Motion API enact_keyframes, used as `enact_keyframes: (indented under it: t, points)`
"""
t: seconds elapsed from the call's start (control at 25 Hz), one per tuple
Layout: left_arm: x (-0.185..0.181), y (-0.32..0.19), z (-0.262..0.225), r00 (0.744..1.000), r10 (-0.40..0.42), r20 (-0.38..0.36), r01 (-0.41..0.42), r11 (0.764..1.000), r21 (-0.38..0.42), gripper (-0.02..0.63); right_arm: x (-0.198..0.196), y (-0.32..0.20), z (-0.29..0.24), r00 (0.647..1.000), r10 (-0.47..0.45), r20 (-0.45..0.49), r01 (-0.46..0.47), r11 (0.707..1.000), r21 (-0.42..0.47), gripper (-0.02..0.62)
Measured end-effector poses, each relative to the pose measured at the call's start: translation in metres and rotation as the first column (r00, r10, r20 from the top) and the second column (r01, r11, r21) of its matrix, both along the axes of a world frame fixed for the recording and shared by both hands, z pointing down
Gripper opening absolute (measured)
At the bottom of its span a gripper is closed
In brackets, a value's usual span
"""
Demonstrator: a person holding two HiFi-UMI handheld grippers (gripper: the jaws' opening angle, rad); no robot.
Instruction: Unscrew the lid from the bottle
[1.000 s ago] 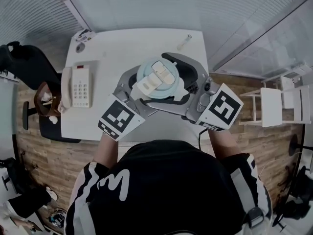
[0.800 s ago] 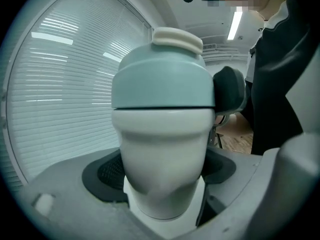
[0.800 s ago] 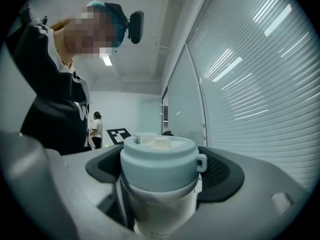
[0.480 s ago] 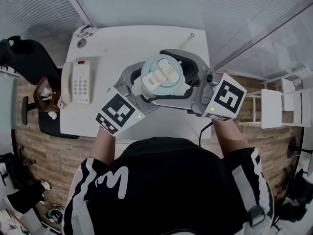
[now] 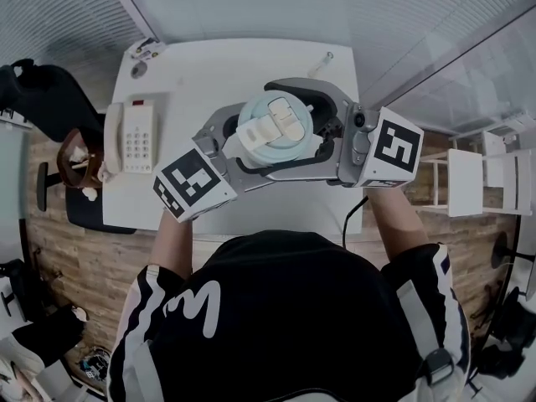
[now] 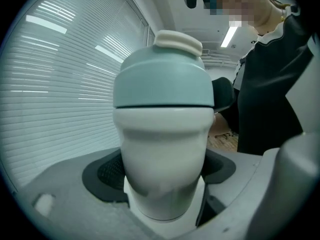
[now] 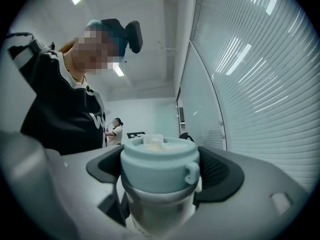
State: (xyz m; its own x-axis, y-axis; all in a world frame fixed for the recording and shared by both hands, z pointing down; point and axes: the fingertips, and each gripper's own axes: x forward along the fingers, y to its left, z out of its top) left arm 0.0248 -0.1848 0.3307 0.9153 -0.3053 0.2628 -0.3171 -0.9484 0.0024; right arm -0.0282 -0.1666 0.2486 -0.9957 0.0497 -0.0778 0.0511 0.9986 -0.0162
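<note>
A bottle with a white body (image 6: 165, 154) and a pale blue screw lid (image 5: 274, 128) is held up over the white table (image 5: 243, 65). My left gripper (image 5: 243, 146) is shut on the white body, whose sides fill the gap between its jaws (image 6: 165, 184). My right gripper (image 5: 266, 129) comes in from the right and is shut on the lid (image 7: 160, 166), with its black pads (image 7: 220, 171) against both sides. The lid has a cream flip cap (image 6: 178, 42) on top and sits on the bottle.
A white desk telephone (image 5: 138, 136) lies at the table's left side. Small items sit at the far left corner (image 5: 142, 53) and the far edge (image 5: 321, 59). A dark chair (image 5: 33, 99) stands to the left, a white chair (image 5: 477, 178) to the right. Blinds line the walls.
Both grippers and the bottle have drifted slightly away from the person. The left gripper's marker cube swung out to the left and the right one's rose. Both grips stayed shut.
</note>
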Motion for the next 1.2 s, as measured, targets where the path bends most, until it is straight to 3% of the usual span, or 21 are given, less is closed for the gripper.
enact_keyframes:
  t: [0.36,0.52,0.72,0.92,1.12,1.2]
  points:
    - [0.009,0.02,-0.002,0.991,0.131,0.023,-0.13,0.991,-0.015,0.425,-0.007,0.024,-0.008,0.983,-0.185,-0.021,0.185,0.983,-0.004,0.445]
    - [0.003,0.016,-0.009,0.994,0.097,-0.04,-0.097,0.995,-0.008,0.425,0.0,0.019,-0.013,0.984,-0.179,0.011,0.18,0.984,-0.016,0.446]
    - [0.0,0.018,-0.022,0.99,0.079,-0.116,-0.079,0.997,0.01,0.428,0.006,0.015,-0.021,0.972,-0.184,0.15,0.189,0.982,-0.025,0.445]
    - [0.0,0.015,-0.032,0.975,0.048,-0.218,-0.044,0.999,0.026,0.431,0.005,0.011,-0.029,0.96,-0.179,0.215,0.196,0.979,-0.062,0.443]
    - [0.003,0.004,-0.027,0.987,-0.037,-0.154,0.055,0.992,0.11,0.446,0.0,0.007,-0.028,0.972,-0.145,0.185,0.153,0.988,-0.03,0.443]
    - [0.005,0.001,-0.028,0.985,-0.052,-0.165,0.074,0.988,0.135,0.454,-0.001,0.006,-0.028,0.974,-0.134,0.183,0.141,0.99,-0.024,0.443]
